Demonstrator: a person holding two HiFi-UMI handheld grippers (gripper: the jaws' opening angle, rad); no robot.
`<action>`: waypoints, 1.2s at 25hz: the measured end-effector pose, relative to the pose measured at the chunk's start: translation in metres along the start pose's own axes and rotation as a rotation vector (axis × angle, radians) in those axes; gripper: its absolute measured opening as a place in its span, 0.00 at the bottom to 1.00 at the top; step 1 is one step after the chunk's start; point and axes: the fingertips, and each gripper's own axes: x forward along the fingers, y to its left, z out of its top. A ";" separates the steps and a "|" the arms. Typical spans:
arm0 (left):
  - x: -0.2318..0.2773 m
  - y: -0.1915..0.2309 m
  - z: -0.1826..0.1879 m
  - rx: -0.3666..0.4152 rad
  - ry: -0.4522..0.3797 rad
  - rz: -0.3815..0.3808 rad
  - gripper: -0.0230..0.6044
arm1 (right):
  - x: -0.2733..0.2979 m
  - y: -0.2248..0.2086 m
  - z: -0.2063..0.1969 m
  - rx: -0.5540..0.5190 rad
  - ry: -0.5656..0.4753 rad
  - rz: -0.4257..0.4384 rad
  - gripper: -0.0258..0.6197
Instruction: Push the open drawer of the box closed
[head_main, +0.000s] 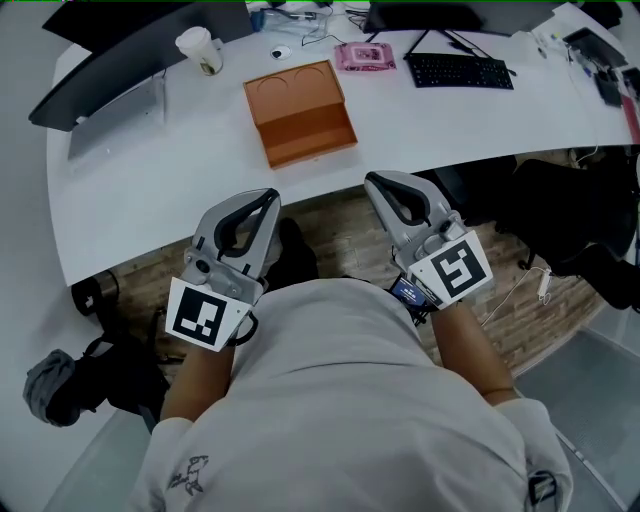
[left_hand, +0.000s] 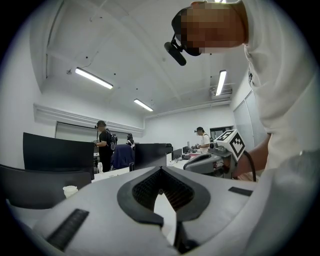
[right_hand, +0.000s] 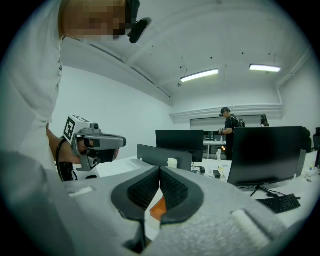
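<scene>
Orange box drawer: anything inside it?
From the head view the pulled-out drawer of the orange box shows only its bare orange floor, no items. Whatever lies further back under the box top is covered.

Orange plastic drawer box (right_hand: 159, 209) peeking as a sliver behind the closed right gripper (right_hand: 160, 167), black flat monitor (head_main: 140, 25) running off the top edge

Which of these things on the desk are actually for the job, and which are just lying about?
For the job: orange box, its open drawer, left gripper, right gripper.
Lying about: paper cup, pink packet, keyboard.
</scene>
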 end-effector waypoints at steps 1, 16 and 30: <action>0.003 0.010 -0.003 -0.001 0.004 -0.004 0.04 | 0.010 -0.003 -0.001 0.006 0.004 -0.002 0.04; 0.048 0.114 -0.089 -0.095 0.137 -0.063 0.04 | 0.132 -0.031 -0.104 0.210 0.228 0.006 0.15; 0.072 0.134 -0.207 -0.146 0.260 -0.113 0.04 | 0.173 -0.040 -0.276 0.386 0.475 -0.020 0.19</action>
